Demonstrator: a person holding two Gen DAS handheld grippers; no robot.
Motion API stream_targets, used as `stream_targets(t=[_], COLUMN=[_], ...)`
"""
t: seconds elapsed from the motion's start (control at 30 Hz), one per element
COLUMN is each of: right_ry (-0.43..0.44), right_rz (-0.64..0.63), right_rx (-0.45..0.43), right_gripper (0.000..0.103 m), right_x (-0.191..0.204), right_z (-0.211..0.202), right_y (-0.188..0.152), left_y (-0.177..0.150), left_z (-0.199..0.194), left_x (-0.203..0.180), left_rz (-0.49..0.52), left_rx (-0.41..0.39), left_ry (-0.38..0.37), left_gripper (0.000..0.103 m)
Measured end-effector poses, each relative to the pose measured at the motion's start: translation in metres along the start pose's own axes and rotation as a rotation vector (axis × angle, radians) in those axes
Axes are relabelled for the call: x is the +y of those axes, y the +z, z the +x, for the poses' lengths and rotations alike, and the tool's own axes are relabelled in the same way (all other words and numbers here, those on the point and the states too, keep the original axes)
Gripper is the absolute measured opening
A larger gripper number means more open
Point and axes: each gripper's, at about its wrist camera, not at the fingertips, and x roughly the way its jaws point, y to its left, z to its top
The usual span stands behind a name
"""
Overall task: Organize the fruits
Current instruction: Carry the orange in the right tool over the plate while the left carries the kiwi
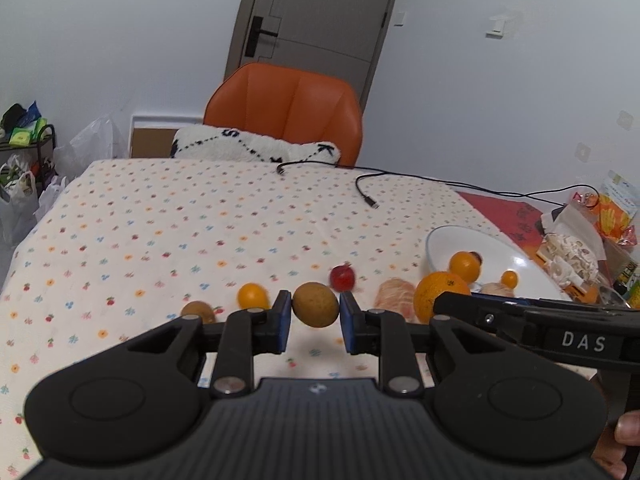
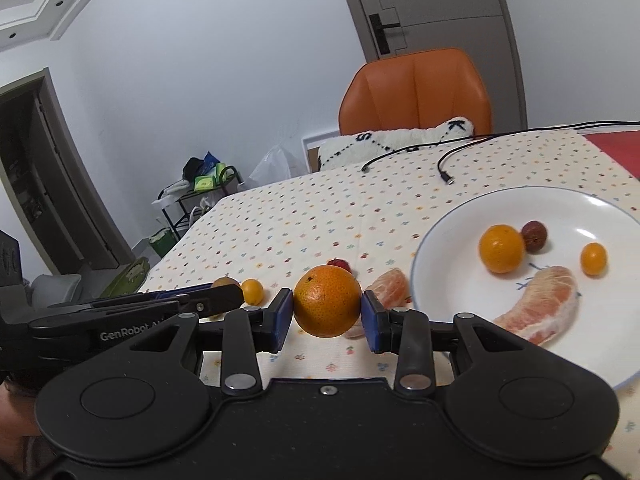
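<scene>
Behind the surface with its white cloth printed with small flowers stand an orange leather chair and a grey door. The left tool is clamped on a round brown-green fruit, which hangs clear above the cloth between the two blue pads. The right tool is clamped in the same way on a round orange with dimpled skin. The white round plate with a thin blue rim lies to the right of both tools, and the right one is nearer; its rim is just beside the right pad. On the plate already lie a smaller orange, a dark red fruit, a tiny orange fruit and a peeled pink citrus segment. I judge that the orange should go to the plate first, moving to the right and a little forward, and the left tool must then cross further. On the cloth wait another peeled segment, a small red fruit, a small orange fruit and a brown fruit.
</scene>
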Motion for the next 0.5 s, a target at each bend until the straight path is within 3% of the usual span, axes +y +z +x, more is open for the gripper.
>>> stream_targets(t=[0.5], right_ry=[-0.057], right_rz=[0.036], right_rx=[-0.045], right_gripper=[0.035], right_x=[-0.029], right_z=[-0.034], right_y=[-0.003], left_y=[0.002], left_z=[0.002], left_x=[-0.043], left_rz=[0.047], left_rx=[-0.016], left_ry=[-0.069], left_gripper=[0.024])
